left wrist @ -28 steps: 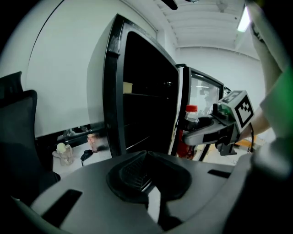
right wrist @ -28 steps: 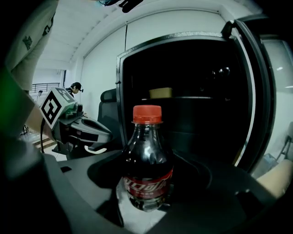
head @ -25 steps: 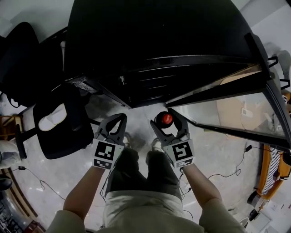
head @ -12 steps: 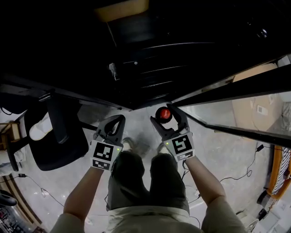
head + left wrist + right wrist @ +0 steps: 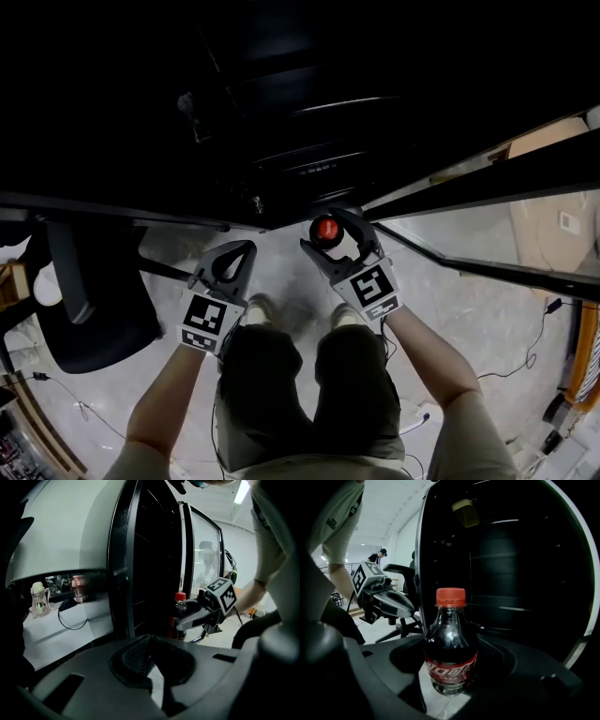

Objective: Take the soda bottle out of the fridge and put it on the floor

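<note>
Before the open fridge [image 5: 281, 103], right hand-held gripper [image 5: 336, 234] clamps soda bottle [image 5: 450, 644].

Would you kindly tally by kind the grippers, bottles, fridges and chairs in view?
Grey two-jaw grippers: 2, left gripper and right gripper
Red-capped dark soda bottle: 1
Black glass-door fridge: 1
Black office chair: 1
Total: 5

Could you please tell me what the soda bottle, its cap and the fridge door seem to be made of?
Soda bottle: likely clear glossy plastic; it shows highlights and the dark drink shows through.
Cap: red with a dull sheen, probably plastic.
Fridge door: apparently a glass pane in a black frame; the floor is visible through it.
</note>
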A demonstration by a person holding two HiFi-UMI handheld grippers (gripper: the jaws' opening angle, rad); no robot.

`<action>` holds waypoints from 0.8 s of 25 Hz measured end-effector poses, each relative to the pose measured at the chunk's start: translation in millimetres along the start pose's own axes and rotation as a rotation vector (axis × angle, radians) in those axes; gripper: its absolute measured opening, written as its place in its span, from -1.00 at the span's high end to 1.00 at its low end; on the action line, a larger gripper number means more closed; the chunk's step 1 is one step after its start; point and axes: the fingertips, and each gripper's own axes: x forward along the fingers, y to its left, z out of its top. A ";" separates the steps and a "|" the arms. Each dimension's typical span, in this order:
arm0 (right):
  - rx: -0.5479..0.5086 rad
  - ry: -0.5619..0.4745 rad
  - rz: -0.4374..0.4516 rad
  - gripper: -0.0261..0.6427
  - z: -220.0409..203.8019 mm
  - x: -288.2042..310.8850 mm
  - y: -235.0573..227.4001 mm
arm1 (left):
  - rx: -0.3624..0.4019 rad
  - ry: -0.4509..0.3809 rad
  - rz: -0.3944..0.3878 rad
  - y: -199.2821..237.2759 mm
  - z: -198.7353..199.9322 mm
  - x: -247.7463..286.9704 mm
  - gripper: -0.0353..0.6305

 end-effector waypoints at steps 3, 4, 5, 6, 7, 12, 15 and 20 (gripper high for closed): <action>0.003 0.004 0.014 0.06 -35.6 16.6 -0.6 | -0.005 0.005 -0.022 -1.7 -31.2 19.0 0.88; 0.005 0.001 0.017 0.06 -46.5 21.5 -1.8 | -0.003 0.003 -0.030 -1.8 -39.7 26.0 0.88; 0.005 -0.001 0.020 0.06 -57.2 26.5 -3.0 | 0.002 0.000 -0.036 -1.5 -48.3 33.2 0.88; 0.002 -0.003 0.026 0.06 -68.1 31.3 -3.3 | 0.008 -0.003 -0.042 -1.4 -57.5 40.0 0.88; -0.001 -0.003 0.034 0.06 -79.3 36.0 -2.9 | 0.015 -0.002 -0.048 -1.8 -67.0 46.2 0.88; -0.014 -0.001 0.065 0.06 -133.5 60.6 -6.2 | 0.001 0.016 -0.060 1.4 -110.8 76.9 0.88; -0.022 0.007 0.073 0.06 -165.6 76.4 -7.0 | -0.097 -0.017 -0.085 5.1 -128.7 91.6 0.88; -0.027 0.013 0.084 0.06 -209.9 97.2 -5.3 | -0.118 -0.031 -0.106 3.2 -157.9 112.0 0.88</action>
